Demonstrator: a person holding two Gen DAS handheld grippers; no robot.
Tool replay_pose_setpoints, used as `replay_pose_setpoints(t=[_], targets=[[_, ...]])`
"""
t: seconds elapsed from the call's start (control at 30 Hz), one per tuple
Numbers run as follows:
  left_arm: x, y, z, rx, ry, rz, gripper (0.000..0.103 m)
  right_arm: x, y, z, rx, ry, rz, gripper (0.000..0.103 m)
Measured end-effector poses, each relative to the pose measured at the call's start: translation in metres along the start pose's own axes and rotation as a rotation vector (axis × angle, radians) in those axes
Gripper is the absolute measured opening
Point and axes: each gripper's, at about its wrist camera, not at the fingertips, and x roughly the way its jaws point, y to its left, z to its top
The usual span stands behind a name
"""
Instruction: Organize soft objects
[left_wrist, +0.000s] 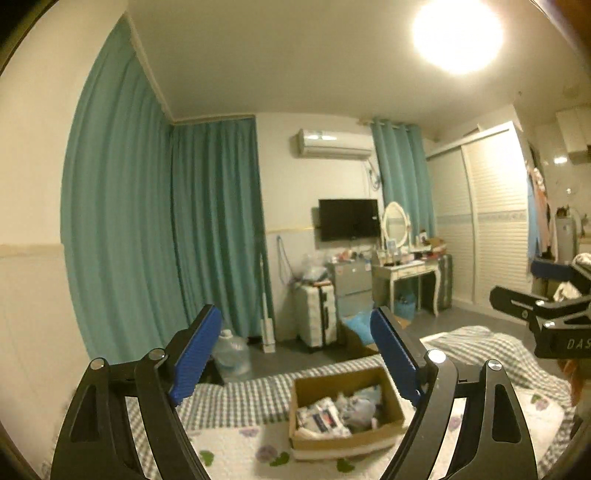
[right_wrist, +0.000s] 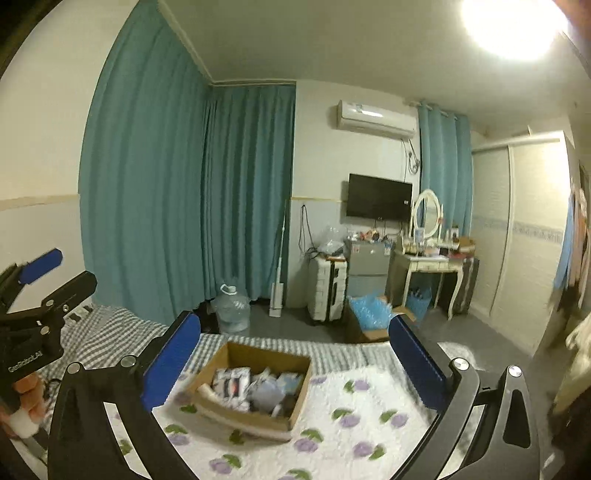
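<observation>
"GenRobot.AI" reads along the body of the left gripper (right_wrist: 37, 273) seen from the right wrist; on the right gripper (left_wrist: 546, 280) only "DAS" shows, the rest cut off by the frame edge. Both pairs of fingers stand wide apart with nothing between them, up above the bed (right_wrist: 354, 417).

The cardboard box (right_wrist: 255, 384) sits on the white flowered blanket (right_wrist: 369, 406), holding soft packets and bundles (right_wrist: 258, 391); their print is too blurred to read. A hand (right_wrist: 26, 402) at the left edge is mostly cut off.

Beyond the bed: water jug (right_wrist: 231, 308), white suitcase (right_wrist: 328, 288), small grey fridge (right_wrist: 367, 269), dressing worktop (right_wrist: 432, 266) with oval mirror (right_wrist: 426, 214), wall TV (right_wrist: 378, 201), air conditioner (right_wrist: 375, 118), teal curtains (right_wrist: 192, 192), a second open carton with blue filling (right_wrist: 369, 317). Items on the worktop are too small to identify. The ceiling light (right_wrist: 513, 26) blows out the top right corner.
</observation>
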Motion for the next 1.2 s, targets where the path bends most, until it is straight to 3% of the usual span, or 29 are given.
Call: replay_pose_setpoints(t=[0.2, 0.33, 0.5, 0.7, 0.87, 1.2], targets=[[0.007, 0.005, -0.05, -0.044, 0.049, -0.031, 0.084, 0.022, 0.021, -0.075, -0.007, -0.059, 0.016, 0.103], [0.021, 0.006, -0.095, -0.049, 0.085, -0.006, 0.084, 0.065, 0.027, -0.12, 0.009, -0.015, 0.016, 0.103], [0.053, 0.004, -0.147, -0.011, 0.133, 0.027, 0.084, 0.114, 0.02, -0.167, 0.045, 0.081, -0.063, 0.103], [0.078, 0.005, -0.177, -0.003, 0.189, 0.028, 0.084, 0.131, 0.011, -0.183, 0.077, 0.134, -0.081, 0.103], [0.077, 0.007, -0.191, 0.006, 0.218, 0.026, 0.084, 0.135, 0.014, -0.184, 0.073, 0.147, -0.085, 0.103], [0.081, 0.01, -0.198, -0.007, 0.234, 0.018, 0.084, 0.131, 0.02, -0.184, 0.062, 0.15, -0.079, 0.103]])
